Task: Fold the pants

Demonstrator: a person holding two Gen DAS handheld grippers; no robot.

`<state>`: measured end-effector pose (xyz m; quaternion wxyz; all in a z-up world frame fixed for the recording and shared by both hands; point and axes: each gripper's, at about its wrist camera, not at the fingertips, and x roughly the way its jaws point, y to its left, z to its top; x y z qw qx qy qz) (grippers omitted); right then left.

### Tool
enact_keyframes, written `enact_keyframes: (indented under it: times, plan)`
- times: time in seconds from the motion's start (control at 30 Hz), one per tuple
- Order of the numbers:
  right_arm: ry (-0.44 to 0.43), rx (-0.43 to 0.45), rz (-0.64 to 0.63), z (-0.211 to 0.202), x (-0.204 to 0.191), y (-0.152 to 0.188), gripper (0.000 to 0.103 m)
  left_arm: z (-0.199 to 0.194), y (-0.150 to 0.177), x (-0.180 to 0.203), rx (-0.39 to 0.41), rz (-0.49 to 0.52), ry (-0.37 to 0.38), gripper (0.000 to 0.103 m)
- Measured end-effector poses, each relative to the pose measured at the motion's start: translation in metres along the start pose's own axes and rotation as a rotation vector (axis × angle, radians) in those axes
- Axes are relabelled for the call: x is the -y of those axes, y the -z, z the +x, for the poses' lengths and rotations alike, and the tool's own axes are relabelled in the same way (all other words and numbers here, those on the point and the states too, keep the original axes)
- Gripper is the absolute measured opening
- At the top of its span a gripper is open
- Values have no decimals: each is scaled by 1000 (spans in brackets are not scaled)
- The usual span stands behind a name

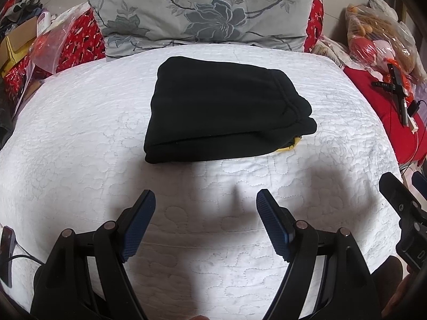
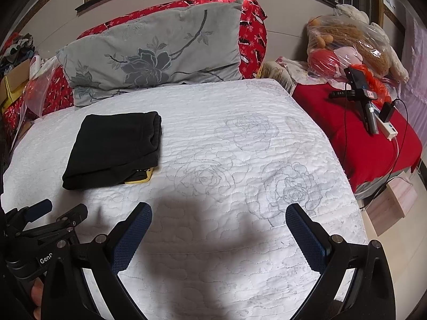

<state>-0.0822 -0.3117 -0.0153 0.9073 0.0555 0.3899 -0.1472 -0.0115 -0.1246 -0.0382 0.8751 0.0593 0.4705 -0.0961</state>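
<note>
The black pants [image 1: 226, 112] lie folded into a compact rectangle on the white quilted bed [image 1: 80, 146], ahead of the left tool [image 1: 205, 200] and ahead-left of the right tool [image 2: 218, 210]. Their long axis runs away from the tools, waistband at right. Both tools are released, empty. "Gen" reads on the left tool.
</note>
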Motion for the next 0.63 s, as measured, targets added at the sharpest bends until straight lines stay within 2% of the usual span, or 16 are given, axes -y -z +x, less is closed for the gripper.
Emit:
enact_keyframes:
  times: [0.63]
  plan:
    - [3,-3,-6,2,1,1,101,-9,-6,1,30,0,22,78]
